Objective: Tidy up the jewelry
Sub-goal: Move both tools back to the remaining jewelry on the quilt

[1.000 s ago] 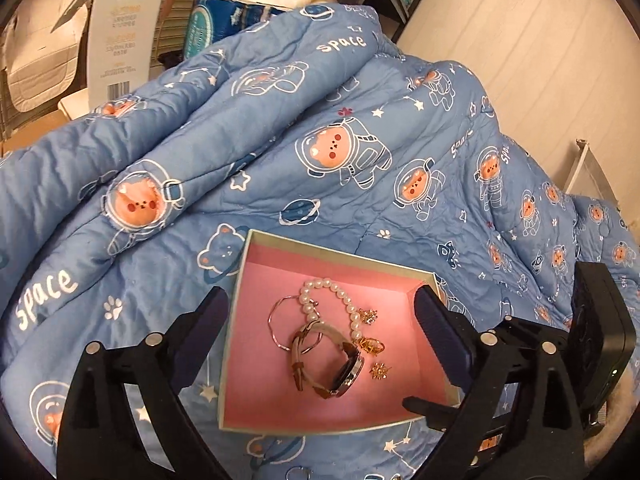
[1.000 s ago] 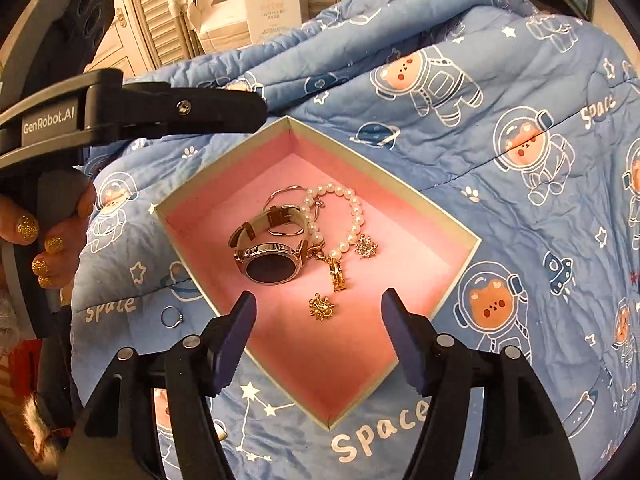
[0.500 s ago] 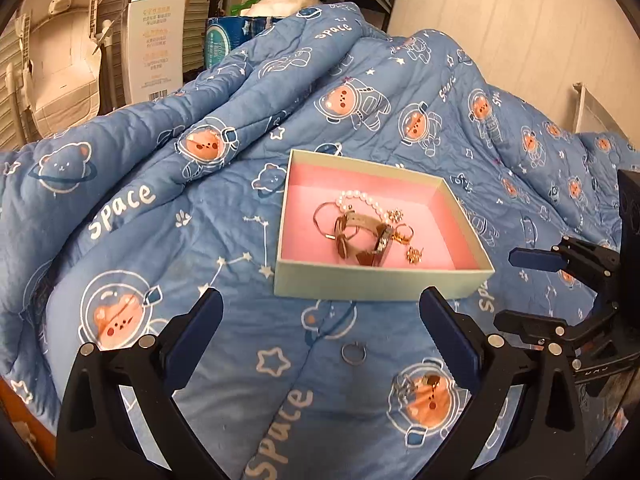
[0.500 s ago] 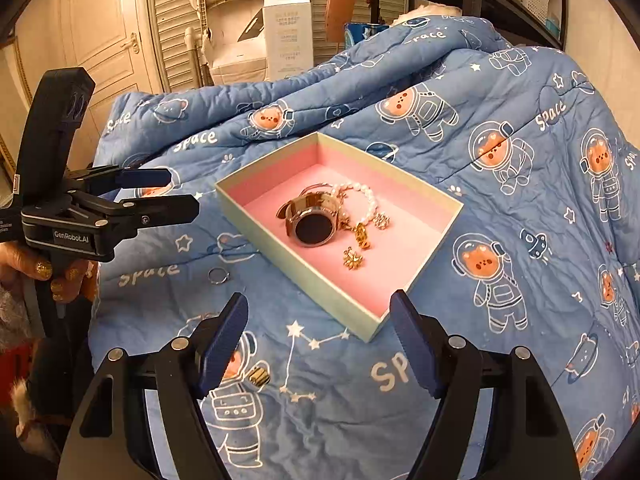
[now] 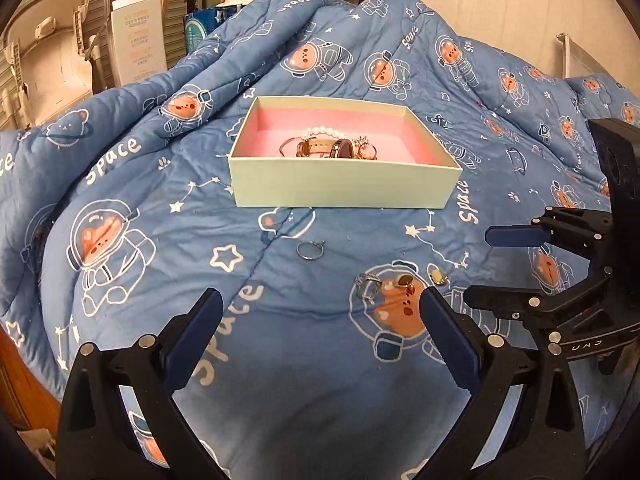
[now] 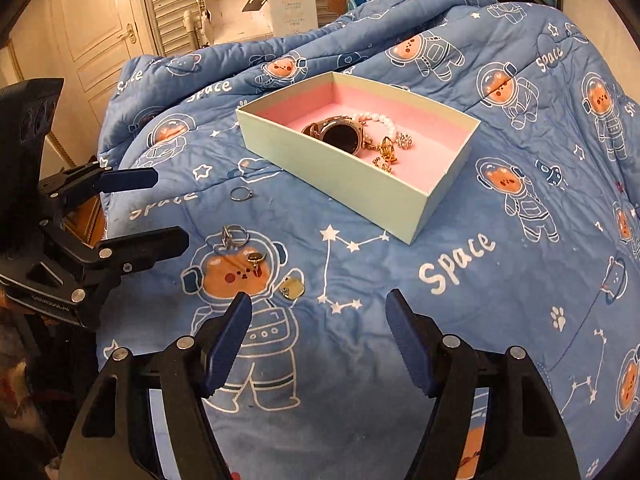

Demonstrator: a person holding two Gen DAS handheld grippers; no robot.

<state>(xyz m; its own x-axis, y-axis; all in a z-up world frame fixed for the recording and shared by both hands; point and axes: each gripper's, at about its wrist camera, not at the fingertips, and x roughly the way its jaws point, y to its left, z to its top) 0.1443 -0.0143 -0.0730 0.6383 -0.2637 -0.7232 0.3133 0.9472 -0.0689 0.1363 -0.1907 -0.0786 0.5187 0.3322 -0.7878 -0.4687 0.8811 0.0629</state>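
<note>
A pale green box (image 5: 344, 186) with pink lining sits on the blue quilt; it also shows in the right wrist view (image 6: 320, 152). Inside lie a watch (image 6: 340, 136), a pearl bracelet (image 6: 380, 117) and gold pieces (image 6: 386, 154). On the quilt nearer me lie a silver ring (image 5: 310, 249) (image 6: 241, 193), a silver ring cluster (image 5: 367, 283) (image 6: 234, 236), a gold ring (image 5: 404, 280) (image 6: 256, 258) and a small gold tag (image 5: 438, 277) (image 6: 293, 288). My left gripper (image 5: 316, 308) is open and empty. My right gripper (image 6: 318, 308) is open and empty, above the quilt near the tag.
The quilt (image 5: 160, 240) rises in folds behind the box. A white carton (image 5: 138, 44) and a white plastic seat (image 5: 44, 68) stand at the back left. A door (image 6: 100, 44) is at the left in the right wrist view.
Both grippers have pulled back and lowered away from the box, so it looks smaller and farther. The loose rings and tag on the quilt have come into view.
</note>
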